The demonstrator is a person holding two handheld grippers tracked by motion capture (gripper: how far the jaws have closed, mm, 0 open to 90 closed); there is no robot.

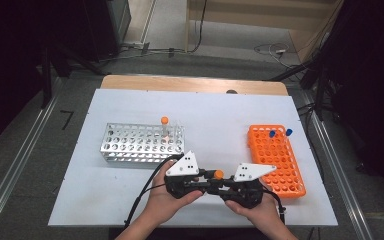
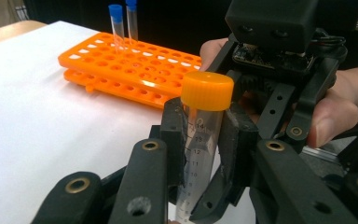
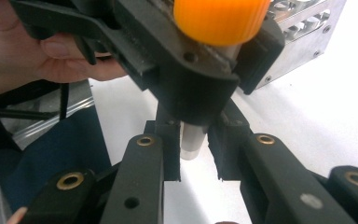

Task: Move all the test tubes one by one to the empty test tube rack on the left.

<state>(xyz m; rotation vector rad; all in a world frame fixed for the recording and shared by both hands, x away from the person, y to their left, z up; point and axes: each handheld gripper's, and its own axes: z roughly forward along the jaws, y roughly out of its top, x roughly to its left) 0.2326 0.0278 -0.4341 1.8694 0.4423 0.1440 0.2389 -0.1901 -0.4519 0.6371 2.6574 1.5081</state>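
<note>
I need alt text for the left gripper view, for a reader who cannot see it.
An orange-capped graduated tube stands upright between black gripper jaws, with a second gripper, held by a hand, facing it close behind. Farther back, an orange rack on the white table holds two blue-capped tubes.

Left gripper (image 1: 206, 184) meets right gripper (image 1: 223, 188), jaws closed (tips overlapping).

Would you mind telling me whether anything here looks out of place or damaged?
Nothing stands out. The orange-capped tube is upright and capped between the left tongs and right tongs; the metal rack and orange rack sit flat.
</note>
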